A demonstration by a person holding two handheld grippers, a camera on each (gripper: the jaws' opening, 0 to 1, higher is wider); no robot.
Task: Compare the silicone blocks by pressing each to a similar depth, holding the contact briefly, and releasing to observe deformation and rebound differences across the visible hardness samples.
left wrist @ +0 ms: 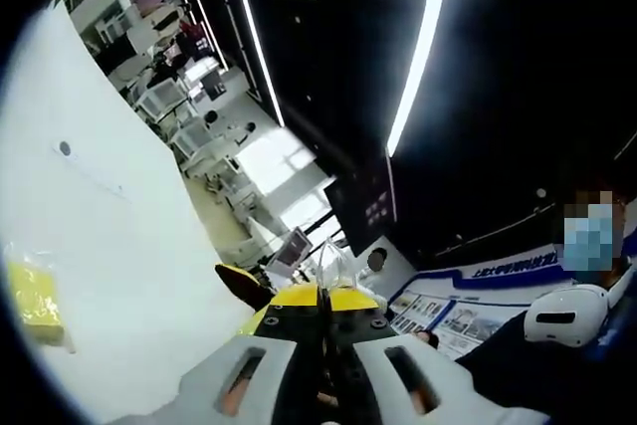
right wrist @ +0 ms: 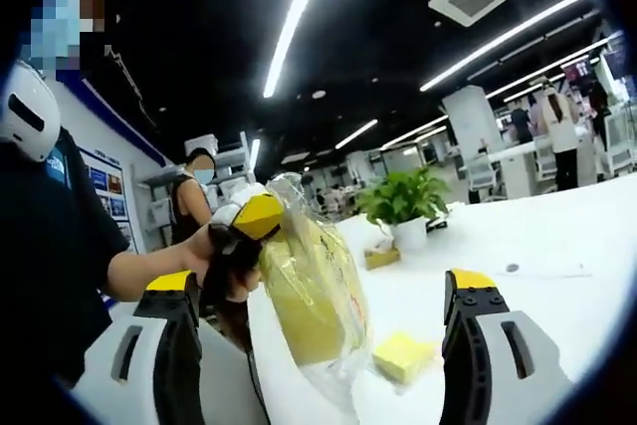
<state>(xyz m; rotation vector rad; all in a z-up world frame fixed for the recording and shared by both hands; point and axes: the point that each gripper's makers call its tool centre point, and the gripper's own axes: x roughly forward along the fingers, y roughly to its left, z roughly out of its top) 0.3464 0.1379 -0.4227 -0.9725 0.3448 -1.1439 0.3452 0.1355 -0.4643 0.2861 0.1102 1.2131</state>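
In my right gripper view, the right gripper (right wrist: pixel 318 345) stands spread wide, its two yellow-tipped jaws well apart with nothing between them. Ahead of it the left gripper (right wrist: pixel 251 218) comes in from the left, held by a person's hand (right wrist: pixel 221 258), and pinches the top of a clear plastic bag (right wrist: pixel 311 286) holding a yellow silicone block. The bag hangs tilted above the white bench (right wrist: pixel 537 236). A second, smaller yellow block (right wrist: pixel 403 355) lies on the bench just below the bag, near the right jaw. Further back a potted plant (right wrist: pixel 406 204) stands on the bench.

In my left gripper view, the left gripper's jaws are pressed together at the bottom of the frame, and crinkled clear plastic (left wrist: pixel 333 266) rises from beyond their yellow tips. Another yellow block in a plastic wrap (left wrist: pixel 35 298) lies on the bench at the left edge. A white helmet (left wrist: pixel 565 314) sits at the right.
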